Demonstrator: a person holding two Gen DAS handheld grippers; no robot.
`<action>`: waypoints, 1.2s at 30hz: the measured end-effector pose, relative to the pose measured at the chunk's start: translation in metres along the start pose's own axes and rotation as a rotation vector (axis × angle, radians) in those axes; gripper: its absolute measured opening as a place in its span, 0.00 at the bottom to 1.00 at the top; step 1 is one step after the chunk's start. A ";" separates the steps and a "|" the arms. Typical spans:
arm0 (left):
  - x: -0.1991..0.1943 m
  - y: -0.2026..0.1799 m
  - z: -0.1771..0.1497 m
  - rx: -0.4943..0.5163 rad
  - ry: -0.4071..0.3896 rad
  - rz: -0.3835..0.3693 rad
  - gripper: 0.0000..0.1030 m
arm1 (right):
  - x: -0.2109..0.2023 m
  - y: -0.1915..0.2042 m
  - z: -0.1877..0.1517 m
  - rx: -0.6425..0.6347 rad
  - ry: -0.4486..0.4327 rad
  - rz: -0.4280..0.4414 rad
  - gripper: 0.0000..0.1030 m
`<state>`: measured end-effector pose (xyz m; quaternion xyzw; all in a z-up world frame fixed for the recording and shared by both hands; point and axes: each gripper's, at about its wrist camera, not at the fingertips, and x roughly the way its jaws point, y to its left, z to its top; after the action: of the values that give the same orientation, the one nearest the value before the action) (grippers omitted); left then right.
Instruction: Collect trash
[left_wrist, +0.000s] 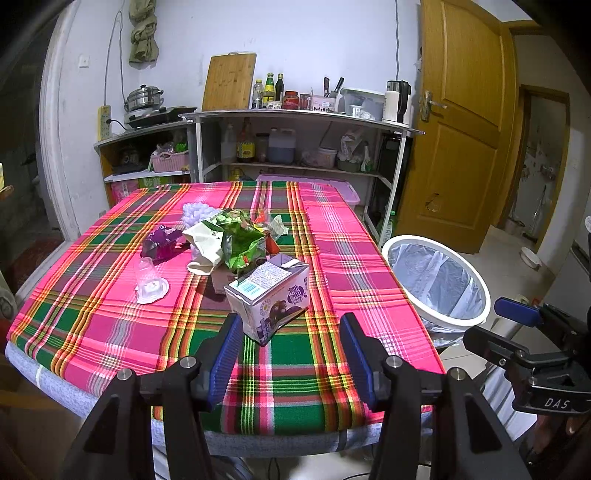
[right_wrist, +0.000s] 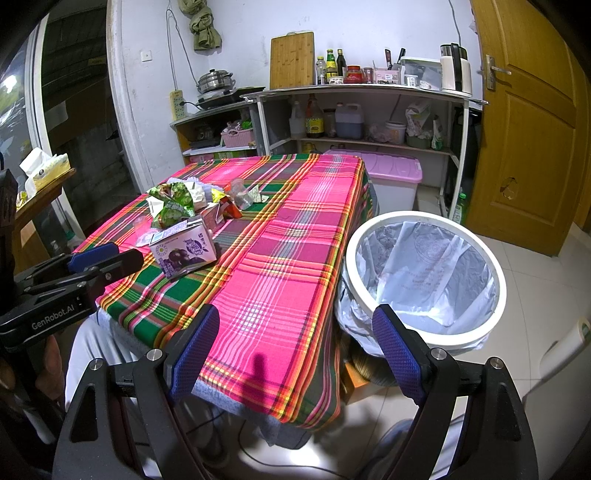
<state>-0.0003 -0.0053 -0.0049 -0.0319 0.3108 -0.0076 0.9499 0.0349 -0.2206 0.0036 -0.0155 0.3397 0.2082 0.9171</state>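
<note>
1. The near part of the counter (left_wrist: 295, 387) lies bare in front of the milk carton (left_wrist: 269, 299).
2. Behind the carton, crumpled wrappers (left_wrist: 236, 240) and a clear cup (left_wrist: 147, 280) crowd the middle.
3. The counter's right strip is bare, and the lined bin (right_wrist: 424, 273) beside it stands open-topped.

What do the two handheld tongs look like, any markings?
Both are black angular frames with silver bolts and blue mesh-textured pads. The left tongs carry white "GenRobot.AI" lettering on the side; the right tongs show "DAS" in white.
</note>
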 end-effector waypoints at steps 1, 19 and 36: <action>0.000 0.000 0.000 0.000 -0.001 0.001 0.53 | 0.001 -0.001 -0.001 0.000 0.000 0.000 0.83; 0.008 0.010 0.000 -0.028 0.002 -0.031 0.53 | 0.008 0.001 -0.001 -0.007 0.014 0.006 0.83; 0.047 0.046 0.013 -0.012 0.013 -0.089 0.63 | 0.034 -0.001 0.001 -0.014 0.057 0.012 0.83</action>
<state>0.0451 0.0393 -0.0252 -0.0514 0.3153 -0.0482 0.9464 0.0589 -0.2085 -0.0165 -0.0260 0.3642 0.2155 0.9057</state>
